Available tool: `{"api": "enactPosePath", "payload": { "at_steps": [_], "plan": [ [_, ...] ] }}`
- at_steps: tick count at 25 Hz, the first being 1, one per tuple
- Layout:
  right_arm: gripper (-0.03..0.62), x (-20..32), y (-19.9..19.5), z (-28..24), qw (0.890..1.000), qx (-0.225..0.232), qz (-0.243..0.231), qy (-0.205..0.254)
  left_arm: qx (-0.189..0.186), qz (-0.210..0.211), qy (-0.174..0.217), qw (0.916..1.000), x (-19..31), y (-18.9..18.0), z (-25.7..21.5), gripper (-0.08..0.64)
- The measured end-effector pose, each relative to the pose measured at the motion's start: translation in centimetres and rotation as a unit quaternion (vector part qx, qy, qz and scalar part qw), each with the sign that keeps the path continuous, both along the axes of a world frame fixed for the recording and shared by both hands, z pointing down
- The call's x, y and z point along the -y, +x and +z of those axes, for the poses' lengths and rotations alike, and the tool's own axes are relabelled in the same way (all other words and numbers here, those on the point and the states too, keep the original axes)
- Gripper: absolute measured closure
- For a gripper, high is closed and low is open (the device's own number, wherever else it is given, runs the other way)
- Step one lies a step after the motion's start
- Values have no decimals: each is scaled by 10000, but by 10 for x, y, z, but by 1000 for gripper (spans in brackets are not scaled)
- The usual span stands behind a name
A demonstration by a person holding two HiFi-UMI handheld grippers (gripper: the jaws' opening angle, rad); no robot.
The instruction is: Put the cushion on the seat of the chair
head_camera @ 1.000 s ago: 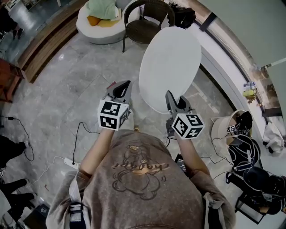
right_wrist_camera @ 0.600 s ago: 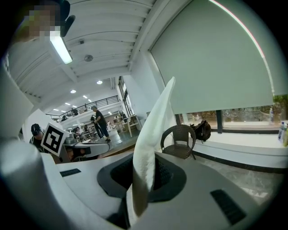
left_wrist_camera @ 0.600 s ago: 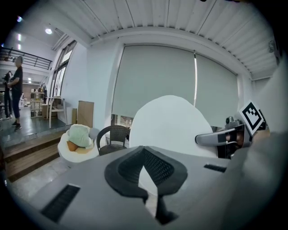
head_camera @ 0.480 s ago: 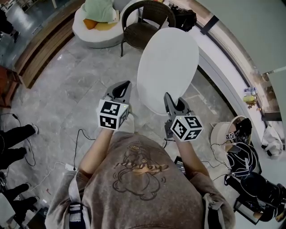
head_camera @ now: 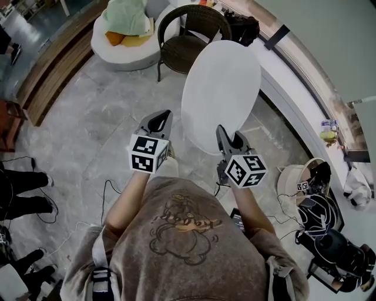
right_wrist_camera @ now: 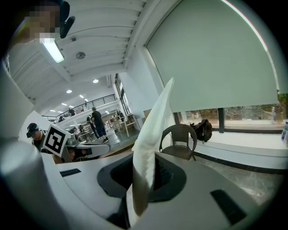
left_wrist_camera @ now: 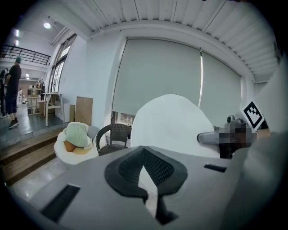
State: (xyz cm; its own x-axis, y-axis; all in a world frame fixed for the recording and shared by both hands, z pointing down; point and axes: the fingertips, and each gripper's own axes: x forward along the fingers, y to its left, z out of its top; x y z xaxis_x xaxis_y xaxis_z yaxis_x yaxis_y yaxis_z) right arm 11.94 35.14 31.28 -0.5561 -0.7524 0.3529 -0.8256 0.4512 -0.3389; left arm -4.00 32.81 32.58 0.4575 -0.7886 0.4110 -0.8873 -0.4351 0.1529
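Cushion (head_camera: 222,88), white and round, is held up on edge in the air, clear of the floor (head_camera: 88,117). Its lower rim is pinched between the jaws of the right hand-held gripper (head_camera: 229,136). In the right gripper view the rim is seen clamped edge-on between the dark pads, with the cushion rising above them as a thin white blade.

The left hand-held gripper (head_camera: 166,114) is carried level with the right one, just beside the cushion's left edge but apart from it. Its jaws are pressed together at the tips, and nothing is gripped between them (only a pale sliver of background shows through the gap lower down).

A dark wicker chair (head_camera: 188,35) is set ahead of the cushion, near the far edge of the floor, and the two are not touching. To the chair's left a white round pouf (head_camera: 126,44) is seen bearing a pale green bundle (head_camera: 130,14). To the chair's right a black backpack (head_camera: 242,26) is propped on the white window ledge (head_camera: 294,88), which runs along the right edge of the floor.
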Motion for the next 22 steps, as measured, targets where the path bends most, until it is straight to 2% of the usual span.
{"api": "enactPosePath", "payload": {
  "at_steps": [22],
  "plan": [
    [532, 113, -28, -5, 9989, 150, 438, -45, 77, 497, -140, 9986, 122, -31, 6, 555]
  ]
}}
